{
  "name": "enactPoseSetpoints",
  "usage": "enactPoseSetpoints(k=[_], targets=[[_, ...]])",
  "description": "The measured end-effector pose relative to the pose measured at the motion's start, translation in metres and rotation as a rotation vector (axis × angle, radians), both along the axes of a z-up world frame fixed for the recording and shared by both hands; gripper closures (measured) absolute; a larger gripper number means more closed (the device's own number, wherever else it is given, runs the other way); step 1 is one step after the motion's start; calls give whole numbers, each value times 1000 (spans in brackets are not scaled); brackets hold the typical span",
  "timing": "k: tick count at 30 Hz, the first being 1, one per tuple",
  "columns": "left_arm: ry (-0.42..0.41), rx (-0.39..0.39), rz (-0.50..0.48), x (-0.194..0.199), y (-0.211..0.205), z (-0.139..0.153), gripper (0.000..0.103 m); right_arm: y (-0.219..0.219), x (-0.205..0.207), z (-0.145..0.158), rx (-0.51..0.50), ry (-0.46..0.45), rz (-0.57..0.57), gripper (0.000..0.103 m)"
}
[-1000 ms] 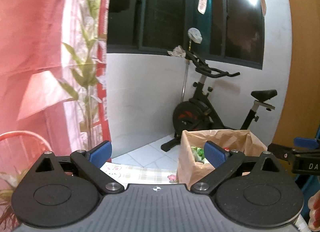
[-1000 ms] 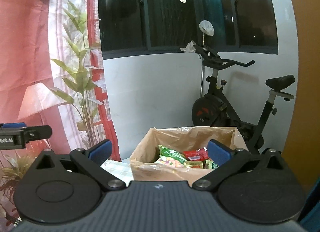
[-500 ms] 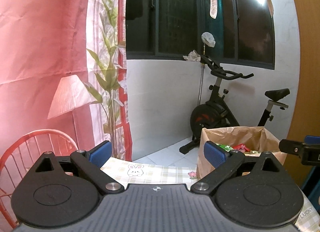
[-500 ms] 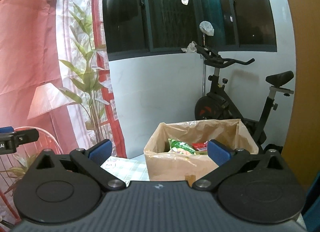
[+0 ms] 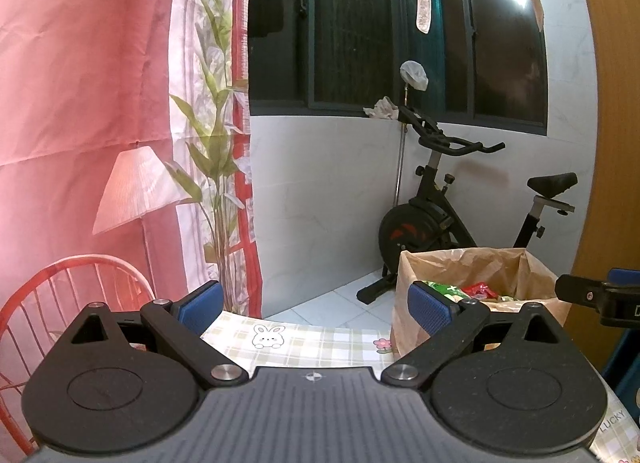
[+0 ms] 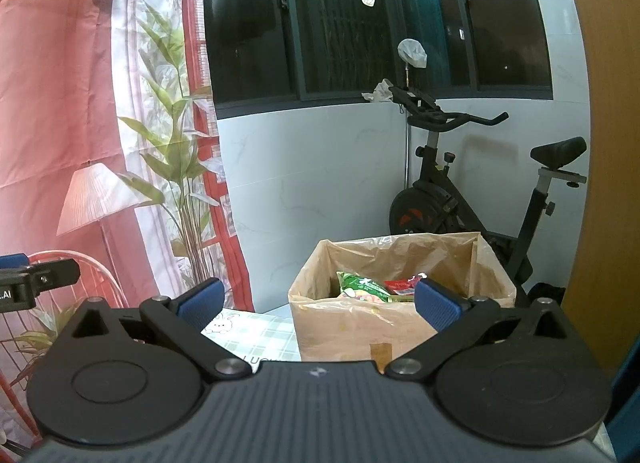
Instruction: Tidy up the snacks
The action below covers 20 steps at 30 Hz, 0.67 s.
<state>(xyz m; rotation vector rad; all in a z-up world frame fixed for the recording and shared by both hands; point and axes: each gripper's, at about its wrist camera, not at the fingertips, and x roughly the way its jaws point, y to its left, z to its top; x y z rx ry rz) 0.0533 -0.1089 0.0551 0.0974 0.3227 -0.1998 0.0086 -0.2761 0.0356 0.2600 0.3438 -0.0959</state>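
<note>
A cardboard box lined with a plastic bag [image 6: 360, 327] stands on the table and holds snack packets, a green one [image 6: 362, 287] and a red one [image 6: 402, 285] showing. The box also shows in the left wrist view [image 5: 480, 267], at the right. My right gripper [image 6: 316, 303] is open and empty, held back from the box and facing it. My left gripper [image 5: 314, 305] is open and empty, to the left of the box and apart from it. The right gripper's finger shows at the right edge of the left wrist view [image 5: 592, 295].
The table has a checked cloth with a bunny print [image 5: 304, 343]. A red wire chair [image 5: 60, 295] stands at the left. An exercise bike [image 6: 472, 191] stands on the floor behind the box. A pink curtain [image 5: 80, 83] hangs at the left, a wooden panel [image 6: 592, 223] at the right.
Both grippers have drawn back and risen from the box, so it looks smaller and further away. More of the table cloth and the red chair show. Both stayed open.
</note>
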Motion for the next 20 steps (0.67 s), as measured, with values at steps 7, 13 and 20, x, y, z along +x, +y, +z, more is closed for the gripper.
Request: enactPoseSetpoints(k=[7,13,20], targets=[[-1,-3,-9,2,4,1,3,1,0,0,0,-1,-1,0],[1,-5,-11,2,4,0,3,2,0,-1,-1,1,2,0],[13,-16,-5,5,6,-2,3,2,2,-2,0,7,4,0]])
